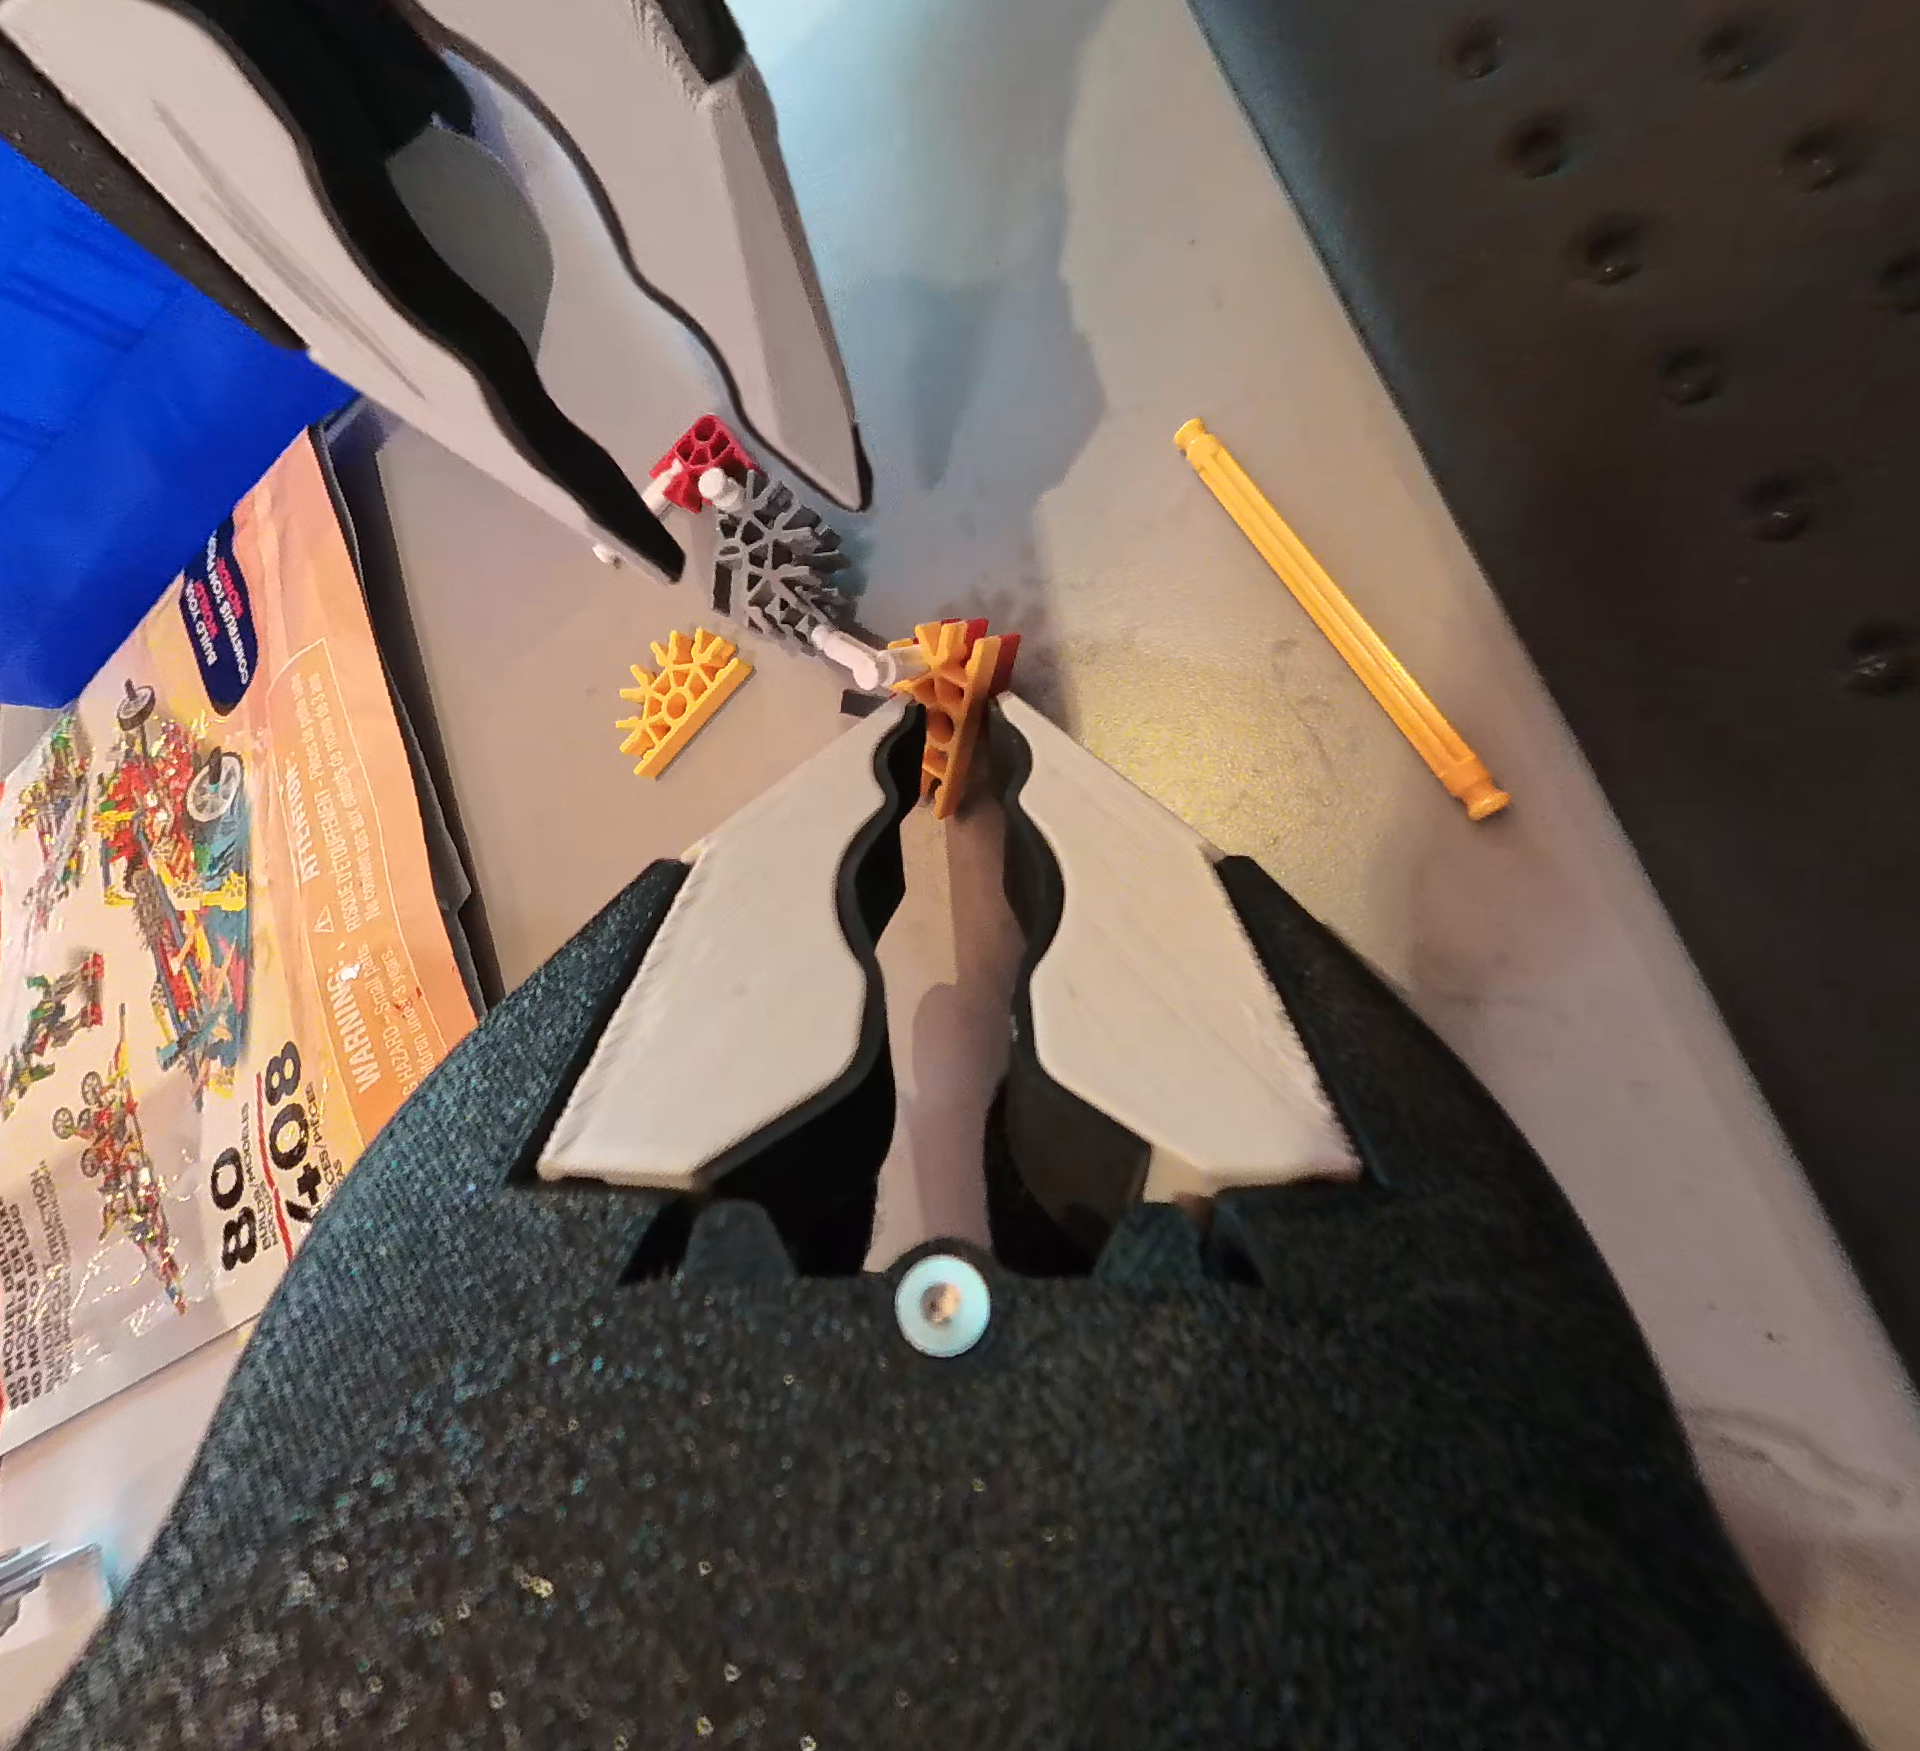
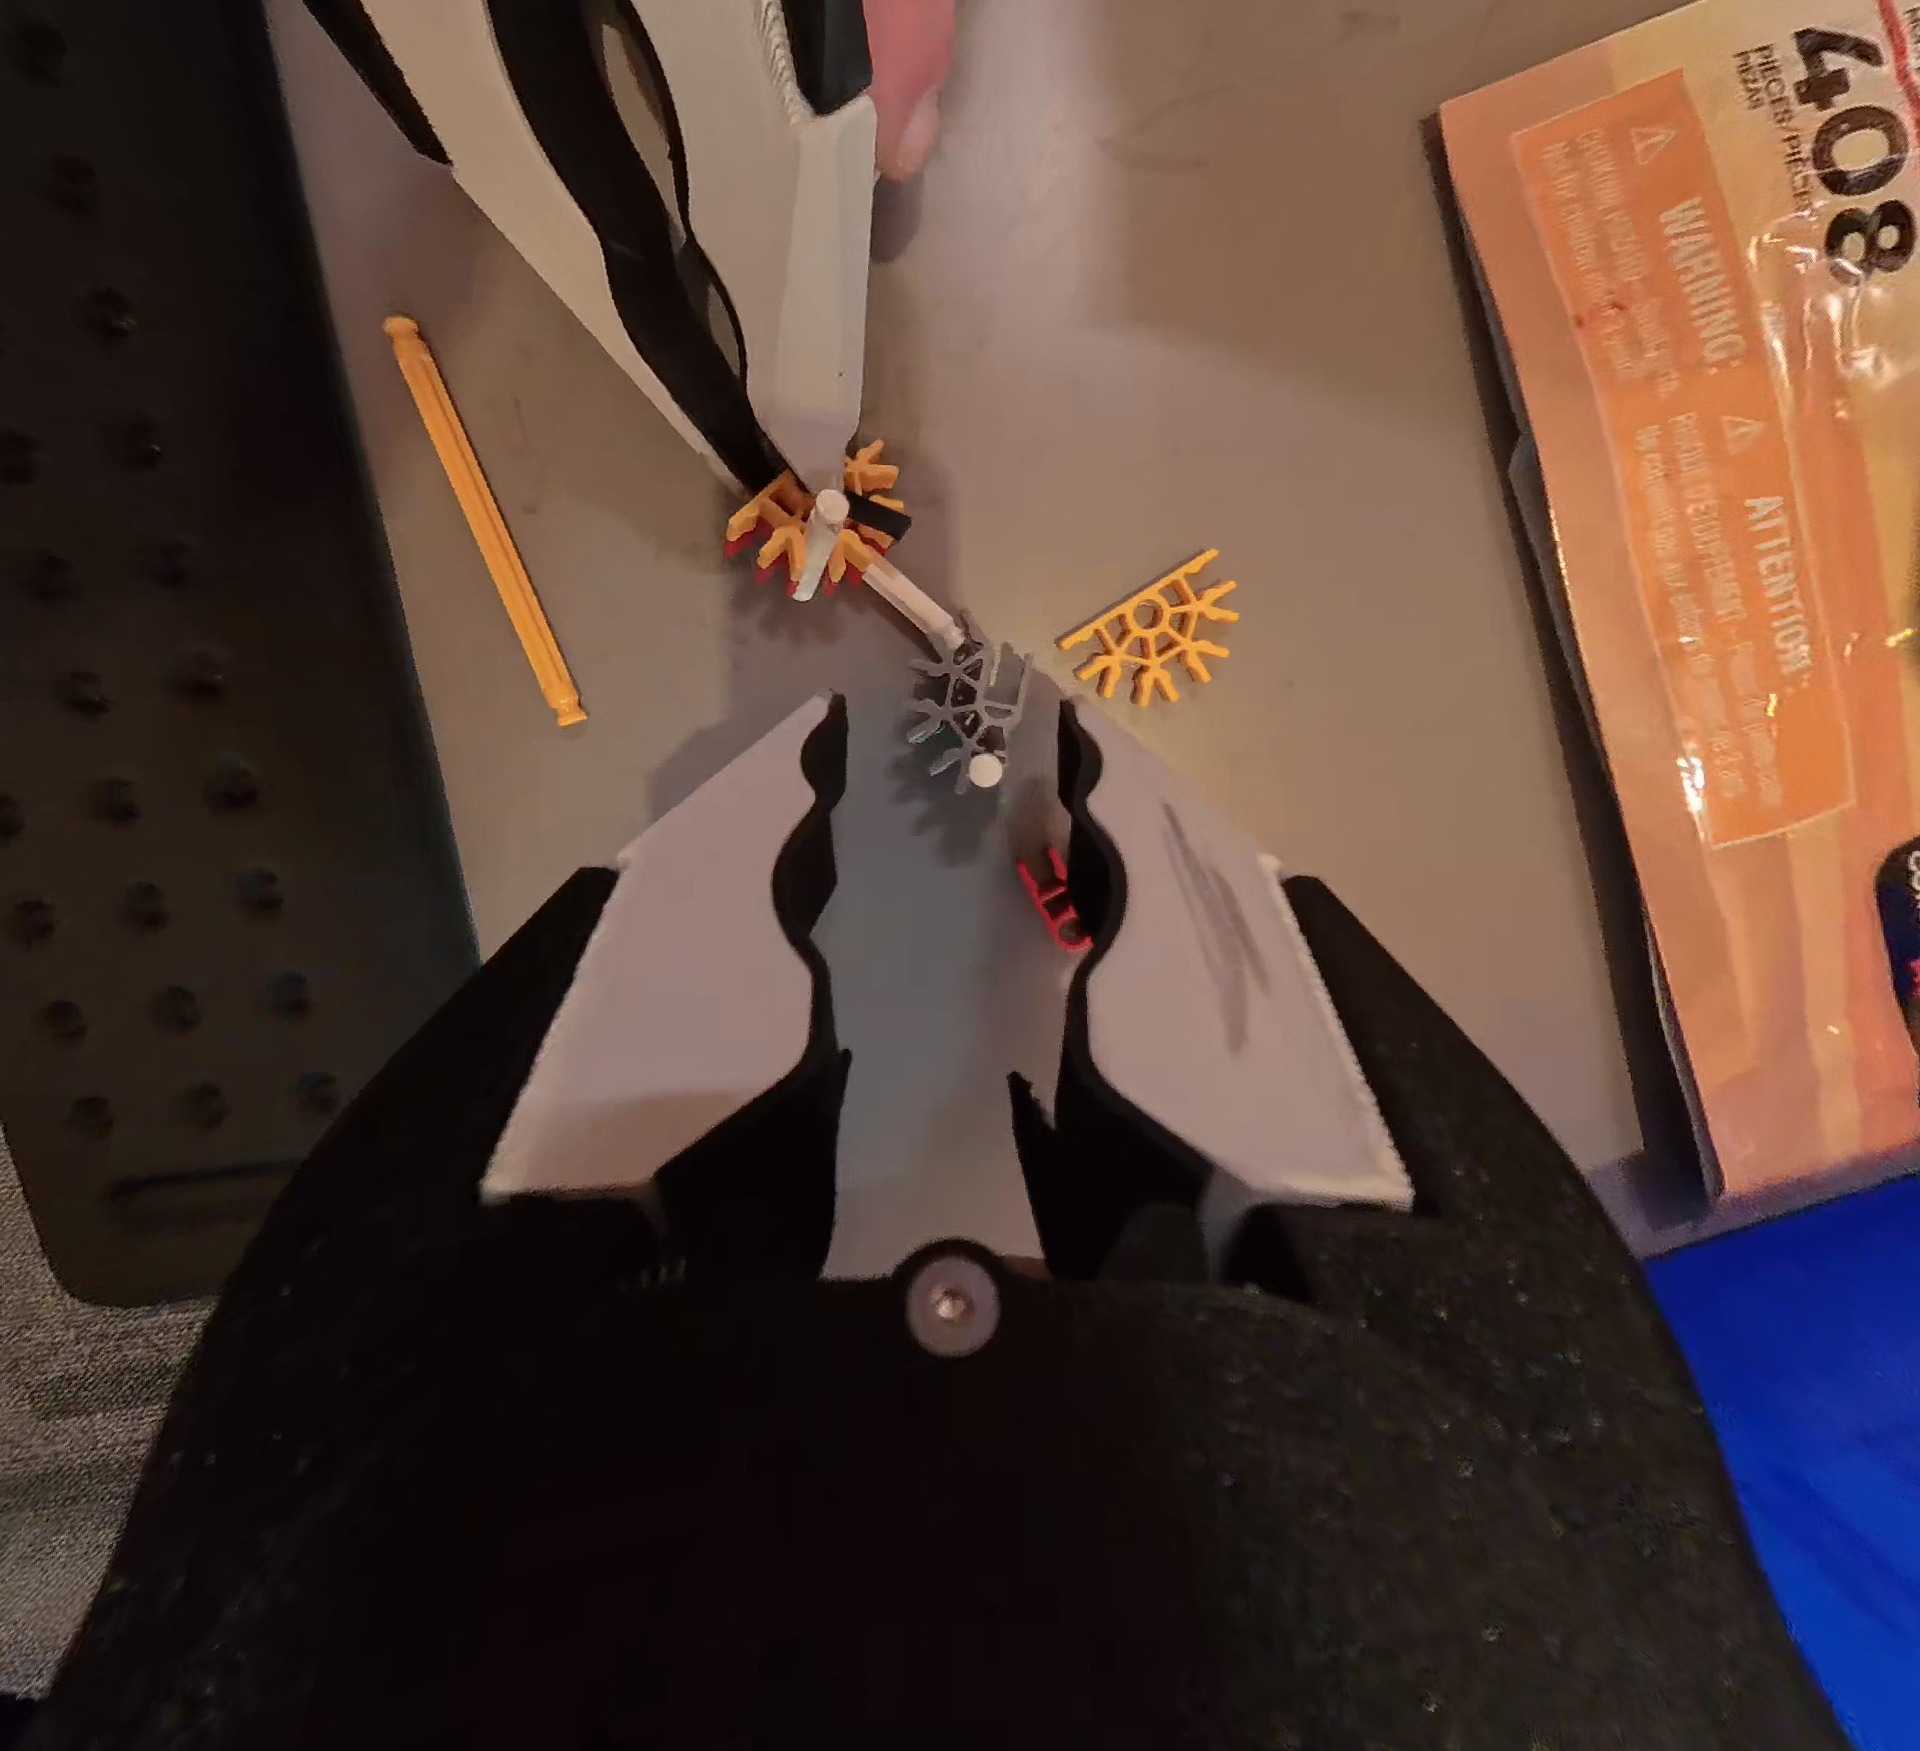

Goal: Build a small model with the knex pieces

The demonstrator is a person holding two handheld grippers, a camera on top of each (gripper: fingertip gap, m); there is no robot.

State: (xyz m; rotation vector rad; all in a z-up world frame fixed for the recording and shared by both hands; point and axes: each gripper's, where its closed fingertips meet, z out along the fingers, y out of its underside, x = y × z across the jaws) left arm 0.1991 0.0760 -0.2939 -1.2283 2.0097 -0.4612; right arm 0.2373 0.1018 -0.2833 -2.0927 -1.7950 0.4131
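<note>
The left claw (image 1: pixel 951 714) is nearly closed, its pale, wavy-edged fingers pinching an orange connector (image 1: pixel 948 725) stacked on a red one. A short white rod (image 1: pixel 857 657) runs from that stack, just ahead of the left claw's tips, to a grey snowflake connector (image 1: pixel 779 569) farther forward.

The right claw (image 2: pixel 951 714) stands wide apart and holds nothing; the grey snowflake connector (image 2: pixel 961 709) sits between its tips, with a white rod end showing at its near edge. A small red connector (image 2: pixel 1051 901) lies against the inner face of its right finger, though I cannot tell whether they touch.

All pieces are hard plastic with open, spoked lattices. Both claws have smooth pale fingers edged in black, set in grainy black bodies.

A loose yellow half-round connector (image 2: pixel 1148 626) lies flat on the grey bench (image 2: pixel 1195 371), ahead and right of the right claw. A long yellow rod (image 1: pixel 1340 615) lies right of the left claw, beside a dark dimpled mat (image 1: pixel 1621 247).

Only the right wrist view shows a person's fingertip (image 2: pixel 904 80) behind the left claw. Only the left wrist view shows the pictures on the wrapped orange box (image 1: pixel 208 870) and the red connector's full lattice.
</note>
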